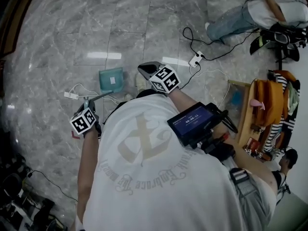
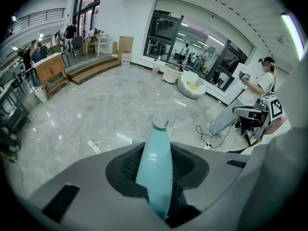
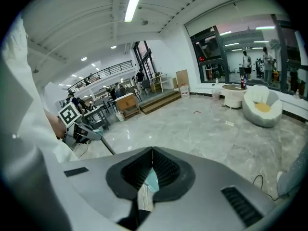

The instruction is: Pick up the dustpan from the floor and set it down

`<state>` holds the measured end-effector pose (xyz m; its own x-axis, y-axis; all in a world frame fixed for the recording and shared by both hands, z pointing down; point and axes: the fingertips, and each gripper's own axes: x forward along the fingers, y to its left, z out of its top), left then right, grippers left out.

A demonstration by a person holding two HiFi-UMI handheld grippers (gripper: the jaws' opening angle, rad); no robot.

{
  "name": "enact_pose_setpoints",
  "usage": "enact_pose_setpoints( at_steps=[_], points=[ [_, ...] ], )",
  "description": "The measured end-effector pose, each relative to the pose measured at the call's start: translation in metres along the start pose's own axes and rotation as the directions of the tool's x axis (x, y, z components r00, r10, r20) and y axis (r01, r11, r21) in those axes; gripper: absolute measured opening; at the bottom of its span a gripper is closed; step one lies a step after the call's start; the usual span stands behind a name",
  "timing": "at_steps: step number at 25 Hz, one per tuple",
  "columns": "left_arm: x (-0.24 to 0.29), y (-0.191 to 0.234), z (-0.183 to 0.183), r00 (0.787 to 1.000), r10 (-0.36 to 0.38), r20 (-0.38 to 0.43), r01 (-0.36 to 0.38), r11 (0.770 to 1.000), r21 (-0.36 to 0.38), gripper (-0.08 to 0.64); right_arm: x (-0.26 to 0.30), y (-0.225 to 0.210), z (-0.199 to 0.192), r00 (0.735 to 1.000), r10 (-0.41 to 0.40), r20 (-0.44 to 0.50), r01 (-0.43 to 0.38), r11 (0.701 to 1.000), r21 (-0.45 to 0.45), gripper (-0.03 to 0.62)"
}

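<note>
The teal dustpan (image 1: 111, 79) hangs low over the grey marble floor ahead of me; I cannot tell whether it touches it. A thin dark rod (image 1: 100, 96) runs from the pan back to my left gripper (image 1: 88, 105). That gripper is shut on the rod's pale teal handle (image 2: 156, 162), which sticks out past the jaws. To the right of the pan my right gripper (image 1: 146, 70) is held higher, shut on a small crumpled teal-and-white scrap (image 3: 147, 189). The right gripper view also shows the left gripper (image 3: 77, 129) with its rod.
A white power strip (image 1: 70, 95) with its cable lies left of the dustpan. A second white plug block (image 1: 195, 60) with black cables lies to the right. A person (image 1: 250, 16) sits on the floor far right. Furniture piled with clothes (image 1: 269, 105) lines the right side.
</note>
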<state>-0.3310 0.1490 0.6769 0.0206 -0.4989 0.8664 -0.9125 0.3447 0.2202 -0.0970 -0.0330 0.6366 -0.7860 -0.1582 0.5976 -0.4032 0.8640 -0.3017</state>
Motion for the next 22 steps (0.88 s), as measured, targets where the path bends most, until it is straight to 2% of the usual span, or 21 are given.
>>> enact_pose_setpoints(
  at_steps=[4, 13, 18, 22],
  points=[
    [0.01, -0.002, 0.01, 1.0, 0.019, -0.015, -0.019, 1.0, 0.001, 0.117, 0.007, -0.018, 0.005, 1.0, 0.02, -0.01, -0.02, 1.0, 0.011, 0.017],
    [0.073, -0.021, 0.041, 0.997, 0.02, -0.075, -0.017, 0.999, 0.037, 0.116, 0.026, -0.077, 0.008, 0.996, 0.049, -0.069, -0.046, 0.998, 0.047, 0.017],
    [0.089, -0.024, 0.043, 0.996, 0.024, -0.086, -0.019, 0.999, 0.049, 0.115, 0.027, -0.081, 0.007, 0.995, 0.049, -0.084, -0.045, 0.998, 0.049, 0.017],
    [0.105, -0.025, 0.048, 0.996, 0.024, -0.091, -0.016, 0.996, 0.087, 0.115, 0.026, -0.083, 0.001, 0.995, 0.041, -0.091, -0.036, 0.998, 0.058, 0.017]
  ],
)
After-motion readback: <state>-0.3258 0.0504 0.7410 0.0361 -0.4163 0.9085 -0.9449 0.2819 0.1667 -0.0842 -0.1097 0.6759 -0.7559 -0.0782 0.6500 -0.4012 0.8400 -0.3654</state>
